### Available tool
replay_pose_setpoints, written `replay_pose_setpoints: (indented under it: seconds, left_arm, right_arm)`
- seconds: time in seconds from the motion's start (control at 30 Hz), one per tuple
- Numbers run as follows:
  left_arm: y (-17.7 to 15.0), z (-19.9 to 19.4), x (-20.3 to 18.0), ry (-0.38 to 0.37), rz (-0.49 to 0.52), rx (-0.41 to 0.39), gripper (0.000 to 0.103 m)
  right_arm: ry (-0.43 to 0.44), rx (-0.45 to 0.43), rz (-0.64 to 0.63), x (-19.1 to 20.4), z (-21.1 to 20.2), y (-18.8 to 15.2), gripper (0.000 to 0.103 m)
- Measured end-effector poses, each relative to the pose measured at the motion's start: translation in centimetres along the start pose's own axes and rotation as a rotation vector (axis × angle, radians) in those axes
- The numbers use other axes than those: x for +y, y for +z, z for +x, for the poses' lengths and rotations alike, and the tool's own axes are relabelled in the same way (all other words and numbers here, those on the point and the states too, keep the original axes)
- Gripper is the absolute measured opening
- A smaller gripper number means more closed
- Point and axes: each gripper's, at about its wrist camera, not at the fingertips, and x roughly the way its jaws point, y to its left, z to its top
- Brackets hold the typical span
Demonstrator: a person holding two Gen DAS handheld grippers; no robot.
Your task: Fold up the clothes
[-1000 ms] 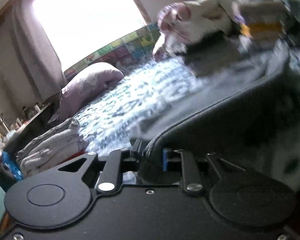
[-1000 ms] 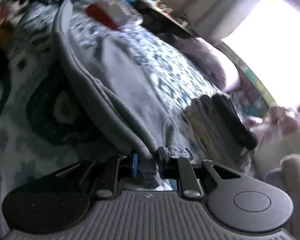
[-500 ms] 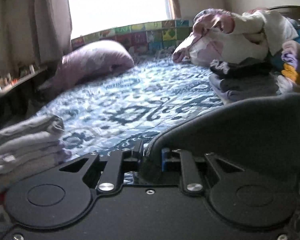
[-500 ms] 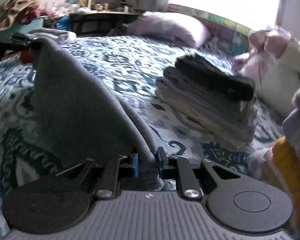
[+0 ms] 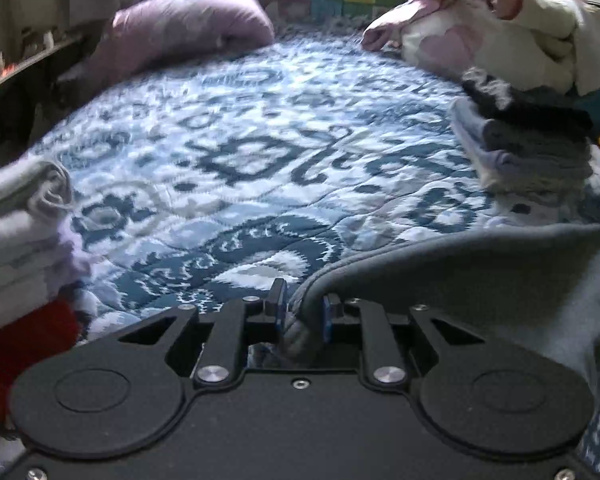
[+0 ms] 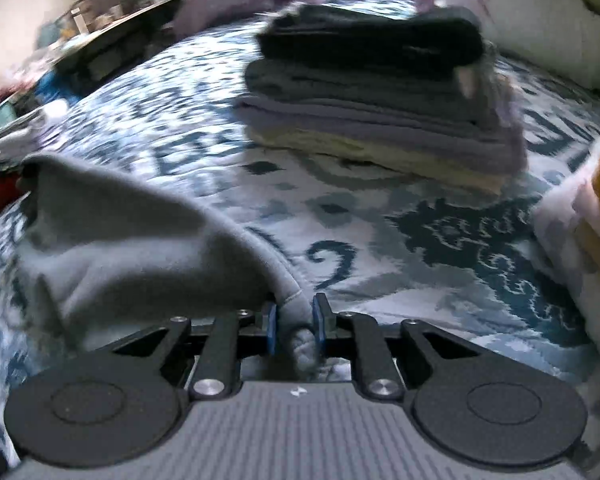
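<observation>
1. Grey garment fills the lower right of the left wrist view, its hemmed edge arching up over the blue-and-white patterned bedspread and running down into the left gripper, whose jaws are clamped on a bunched corner of the cloth.
2. Same view, left edge: a stack of folded pale clothes with something red at its base. Far right, a folded stack of dark and grey items sits on the bedspread, a heap of white and pink laundry right behind it, and a lilac pillow lies at the head of the bed.
3. Over to the right wrist view: the right gripper has its jaws pinched on the garment's thick seam, and the fabric spreads away to the left, draping onto the bedspread.
4. Ahead of that gripper, well apart from it, the folded stack shows black on top, grey and lilac below, pale yellow at the bottom.
</observation>
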Motion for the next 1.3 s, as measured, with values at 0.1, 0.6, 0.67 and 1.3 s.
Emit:
replay_pose_setpoints:
  seconds: [0.1, 0.6, 0.67, 1.3]
  left_arm:
    - [0.2, 1.9, 0.4, 0.005, -0.050, 0.045, 0.018]
    - [-3.3, -2.2, 1.9, -0.001, -0.250, -0.115, 0.055]
    - [-3.6, -1.4, 1.1, 0.032, -0.215, -0.095, 0.015]
    - [-4.7, -2.0, 1.4, 0.087, -0.129, -0.152, 0.034]
  right_arm:
    - [-0.038, -0.006, 0.017, 0.4, 0.9, 0.0, 0.020]
    - [-0.157, -0.191, -0.101, 4.2, -3.0, -0.6, 0.045]
    - [-0.113, -0.173, -0.128, 5.2, -2.2, -0.7, 0.045]
    - [-0.012, -0.127, -0.154, 5.4, -1.7, -0.6, 0.060]
